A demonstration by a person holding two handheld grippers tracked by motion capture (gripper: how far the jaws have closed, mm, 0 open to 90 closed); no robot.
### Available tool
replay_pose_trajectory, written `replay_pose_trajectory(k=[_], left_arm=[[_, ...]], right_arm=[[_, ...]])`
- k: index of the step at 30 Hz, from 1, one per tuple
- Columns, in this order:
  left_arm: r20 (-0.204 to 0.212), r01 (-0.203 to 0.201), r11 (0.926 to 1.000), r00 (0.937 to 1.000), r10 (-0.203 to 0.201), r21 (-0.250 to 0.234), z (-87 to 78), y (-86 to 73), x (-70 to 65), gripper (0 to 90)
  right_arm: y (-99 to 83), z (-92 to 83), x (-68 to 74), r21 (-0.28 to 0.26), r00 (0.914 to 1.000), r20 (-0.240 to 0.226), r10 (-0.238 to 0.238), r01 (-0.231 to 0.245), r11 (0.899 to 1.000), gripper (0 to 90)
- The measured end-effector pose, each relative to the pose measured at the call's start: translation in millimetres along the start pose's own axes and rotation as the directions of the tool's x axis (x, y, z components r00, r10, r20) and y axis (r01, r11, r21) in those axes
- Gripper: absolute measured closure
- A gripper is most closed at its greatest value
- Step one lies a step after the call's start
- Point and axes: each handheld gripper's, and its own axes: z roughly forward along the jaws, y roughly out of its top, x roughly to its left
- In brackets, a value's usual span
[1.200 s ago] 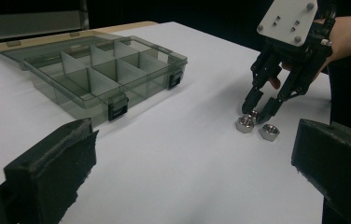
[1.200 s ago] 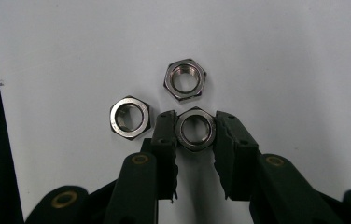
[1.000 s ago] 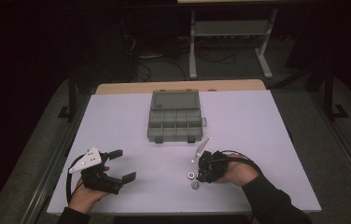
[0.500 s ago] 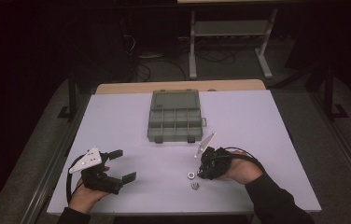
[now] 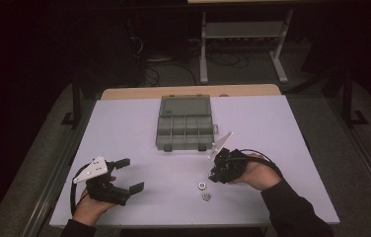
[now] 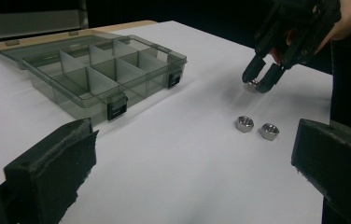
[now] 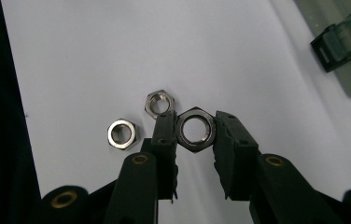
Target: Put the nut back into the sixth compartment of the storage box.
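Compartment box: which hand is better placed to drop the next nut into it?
Right. The right gripper is already shut on a nut and sits nearer the open compartment box. The left gripper is open, holds nothing and sits farther off; two nuts lie on the table.

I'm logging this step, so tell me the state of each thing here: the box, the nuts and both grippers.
Box: lid open, compartments look empty.
Held nut: clamped, lifted off the table.
Two loose nuts: flat on the table, untouched.
Right gripper: shut on the held nut.
Left gripper: open, holding nothing.
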Motion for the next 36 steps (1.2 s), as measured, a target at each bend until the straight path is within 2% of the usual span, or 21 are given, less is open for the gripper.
replay_pose_trajectory(k=[11,18,36], left_arm=[[0.002,-0.002,1.0,1.0,0.002,0.002,-0.1,-0.2,0.2,0.0],[0.003,-0.004,1.0,1.0,0.004,0.003,0.0,-0.4,0.3,0.0],[0.003,0.003,1.0,1.0,-0.003,0.002,0.2,-0.7,-0.5,0.0]], right_arm=[[14.9,-8.5,-8.0,-0.034,0.9998,0.019,0.004,-0.003,0.999,69.6],[25.0,-14.0,-15.1,-0.054,0.9992,0.032,0.026,-0.024,0.998,69.6],[50.8,-10.9,-39.8,-0.095,0.9975,0.047,0.053,-0.049,0.994,69.6]])
